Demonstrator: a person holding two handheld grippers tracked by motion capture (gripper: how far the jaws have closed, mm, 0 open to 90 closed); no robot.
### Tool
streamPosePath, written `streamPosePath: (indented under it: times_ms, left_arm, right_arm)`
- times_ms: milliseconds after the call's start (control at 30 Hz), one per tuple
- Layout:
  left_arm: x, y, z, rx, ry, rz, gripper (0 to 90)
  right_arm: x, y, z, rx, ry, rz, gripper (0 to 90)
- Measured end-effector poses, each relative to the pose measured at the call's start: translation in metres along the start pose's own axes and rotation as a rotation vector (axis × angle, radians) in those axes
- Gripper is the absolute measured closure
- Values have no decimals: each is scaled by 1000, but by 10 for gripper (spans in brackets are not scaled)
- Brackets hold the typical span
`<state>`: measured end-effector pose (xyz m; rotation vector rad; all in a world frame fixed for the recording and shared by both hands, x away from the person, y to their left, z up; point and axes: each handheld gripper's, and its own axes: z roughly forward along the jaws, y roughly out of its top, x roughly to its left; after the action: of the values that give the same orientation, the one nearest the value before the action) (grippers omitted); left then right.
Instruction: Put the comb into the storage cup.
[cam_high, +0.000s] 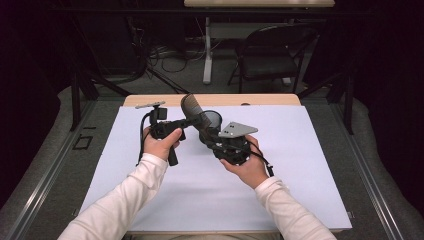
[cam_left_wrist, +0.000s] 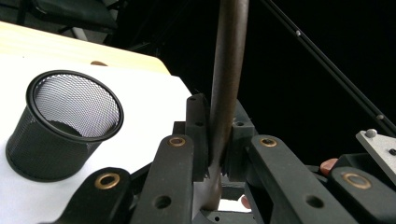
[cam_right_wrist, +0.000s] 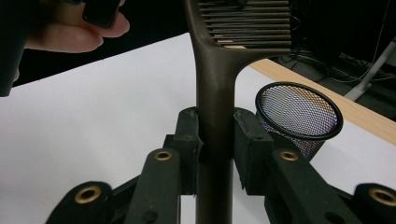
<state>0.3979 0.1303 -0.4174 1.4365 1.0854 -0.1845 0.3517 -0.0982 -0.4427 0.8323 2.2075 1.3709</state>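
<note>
- Dark brown slotted spatula (cam_high: 191, 111) held up above the white sheet (cam_high: 150, 200), gripped by both tools at once, near the far middle of the table.
- Left gripper (cam_left_wrist: 219, 140): jaws clamped tight on the spatula's narrow handle (cam_left_wrist: 228, 70), seen edge-on and rising straight up between the pads in the left gripper view.
- Right gripper (cam_right_wrist: 215, 144): jaws pressed on the broad face of the same handle (cam_right_wrist: 212, 93), just below the slotted blade (cam_right_wrist: 247, 23).
- In the high view: left gripper (cam_high: 167, 129) at the handle's lower end, right gripper (cam_high: 220, 142) beside it, the two hands close together, blade tilted up and away toward the far edge.
- Black mesh cup (cam_high: 211, 120) standing upright on the sheet, just behind the spatula and the right gripper; open mouth up, interior not clearly visible.
- Mesh cup (cam_left_wrist: 63, 126) apart from the spatula, not touching it; also seen in the right gripper view (cam_right_wrist: 299, 116).
- Black folding chair (cam_high: 272, 55) on the floor beyond the table.
</note>
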Motion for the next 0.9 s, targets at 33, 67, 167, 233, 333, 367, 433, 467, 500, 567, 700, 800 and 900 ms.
streamPosePath:
  times_ms: [33, 67, 167, 233, 333, 367, 433, 467, 500, 567, 700, 800, 900]
  left_arm:
    - [0, 0, 0, 1, 0, -4, 837]
    - [0, 0, 0, 3, 1, -7, 838]
    - [1, 0, 0, 2, 3, -20, 838]
    - [1, 0, 0, 1, 5, -22, 839]
    - [0, 0, 0, 1, 8, -21, 839]
    - [0, 0, 0, 2, 9, -20, 839]
    - [0, 0, 0, 3, 10, -20, 840]
    - [0, 0, 0, 3, 11, -19, 840]
    - [0, 0, 0, 3, 12, -18, 840]
    - [-1, 0, 0, 1, 13, -17, 840]
    - [-1, 0, 0, 1, 17, -15, 840]
    - [-1, 0, 1, 5, 19, -18, 840]
    - [-1, 0, 1, 4, 19, -18, 840]
  right_arm:
    - [0, 0, 0, 0, 0, -1, 726]
    - [0, 0, 0, 1, 0, 0, 726]
    - [0, 0, 0, 2, 1, 3, 725]
    - [0, 0, 0, 0, 3, 4, 726]
    - [0, 0, 0, -1, 3, 5, 725]
    - [0, 0, 0, -2, 2, 6, 725]
    - [0, 0, 0, -2, 3, 7, 724]
    - [0, 0, 0, -1, 4, 8, 724]
    - [0, 0, 0, -1, 5, 8, 724]
    - [0, 0, 0, -1, 4, 7, 724]
    - [0, 0, 0, -2, 5, 11, 724]
    - [0, 0, 1, 3, 4, 13, 723]
    - [0, 0, 1, 3, 3, 14, 723]
